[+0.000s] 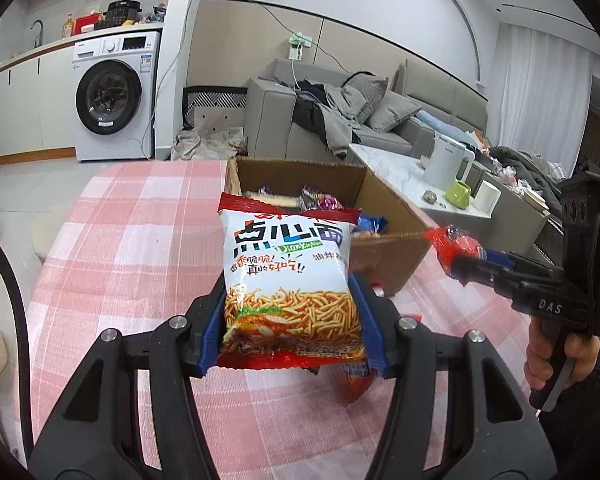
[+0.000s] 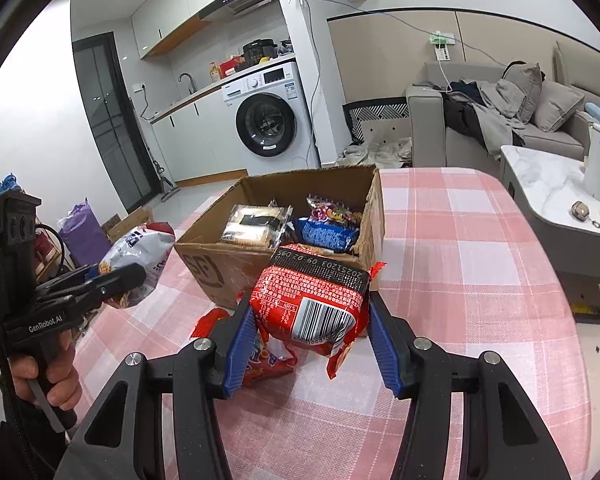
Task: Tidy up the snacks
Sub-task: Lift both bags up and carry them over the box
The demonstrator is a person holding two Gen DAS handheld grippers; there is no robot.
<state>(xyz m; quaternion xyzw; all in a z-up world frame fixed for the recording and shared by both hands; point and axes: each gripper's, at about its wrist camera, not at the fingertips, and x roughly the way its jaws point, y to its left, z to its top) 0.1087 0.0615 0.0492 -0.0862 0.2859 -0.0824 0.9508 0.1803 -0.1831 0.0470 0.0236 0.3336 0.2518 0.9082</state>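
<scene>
A table covered with a pink checked cloth (image 2: 460,264) is taken up near its far edge by an open cardboard box (image 2: 236,264), in which several wrapped snacks are already laid, so it is judged to be the collecting place. Just in front of the box, a white noodle-snack bag (image 1: 290,276) is pinched by its lower part between the blue pads of the left gripper (image 1: 292,332), held upright and clear of the cloth, probably so that it can be carried over the box wall. A smaller red snack packet (image 2: 316,308), barcode side up, is clamped between the pads of the right gripper (image 2: 312,340) beside the box's near corner, likewise raised for dropping in. One more red packet (image 2: 268,360) is left lying on the cloth beneath the grippers, apparently to be gathered afterwards.
</scene>
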